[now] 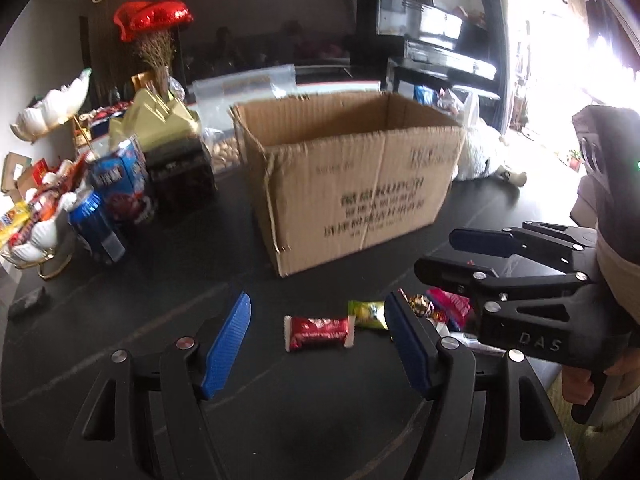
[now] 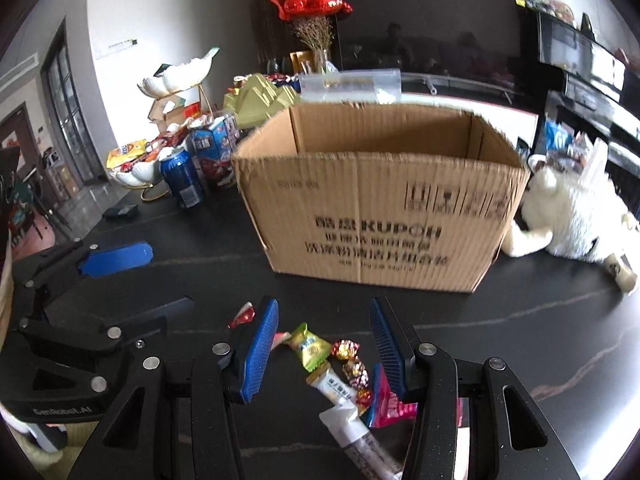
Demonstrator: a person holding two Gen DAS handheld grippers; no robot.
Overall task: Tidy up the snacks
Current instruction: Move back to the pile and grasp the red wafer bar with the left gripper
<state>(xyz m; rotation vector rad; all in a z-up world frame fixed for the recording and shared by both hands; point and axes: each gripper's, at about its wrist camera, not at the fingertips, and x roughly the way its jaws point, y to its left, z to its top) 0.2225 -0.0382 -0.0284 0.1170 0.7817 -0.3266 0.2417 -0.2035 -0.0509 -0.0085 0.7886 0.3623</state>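
An open cardboard box (image 1: 352,184) (image 2: 380,208) stands on the dark table (image 1: 168,264). In front of it lie loose snacks. A red wrapped bar (image 1: 319,332) lies flat between the fingers of my left gripper (image 1: 320,304), which is open and not touching it. My right gripper (image 2: 324,308) is open over a green-yellow packet (image 2: 310,346), gold-red candies (image 2: 352,364), a white bar (image 2: 340,388) and a pink packet (image 2: 390,404); none is pinched. Each gripper shows in the other's view, the right gripper (image 1: 440,256) and the left gripper (image 2: 168,278).
A blue can (image 1: 94,220) (image 2: 182,178), a blue carton (image 1: 124,176), a black box (image 1: 180,176) and a white shell-shaped bowl (image 1: 36,236) full of snacks crowd the table's left. A white plush toy (image 2: 572,216) lies right of the box. A small dark object (image 2: 120,211) sits near the left edge.
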